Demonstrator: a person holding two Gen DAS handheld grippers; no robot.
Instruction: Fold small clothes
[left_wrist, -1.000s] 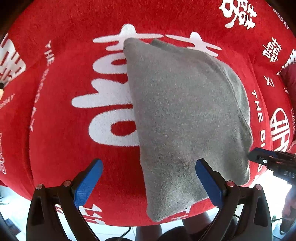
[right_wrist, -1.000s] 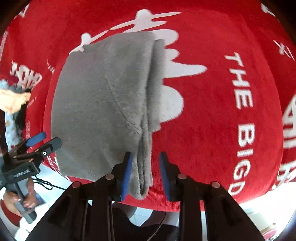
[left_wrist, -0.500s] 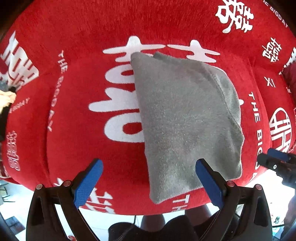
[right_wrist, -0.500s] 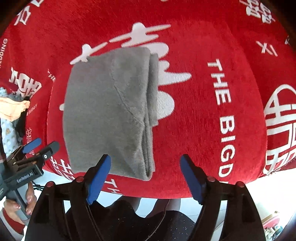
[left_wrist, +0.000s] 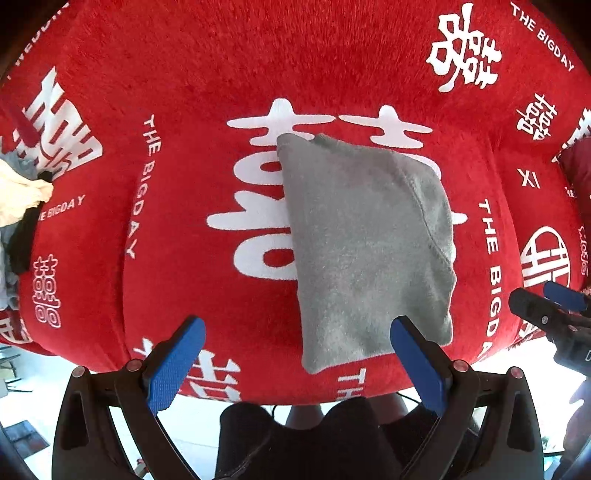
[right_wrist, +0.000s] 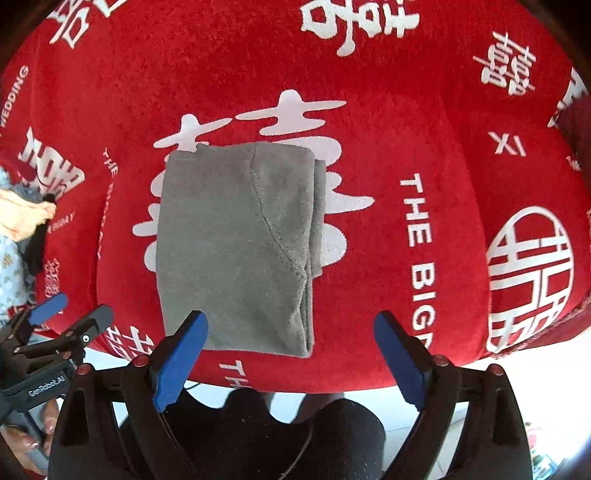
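Right gripper (right_wrist: 290, 352) hangs above the near edge of my red cloth-covered surface (right_wrist: 424, 122), its blue pads spreading wider with nothing between them. My left gripper (left_wrist: 297, 360) is also spread wide and empty. Below both lies the grey garment (right_wrist: 236, 243), folded into a neat rectangle on the large white characters. At the far left sits a heap of other clothes (left_wrist: 18, 199).
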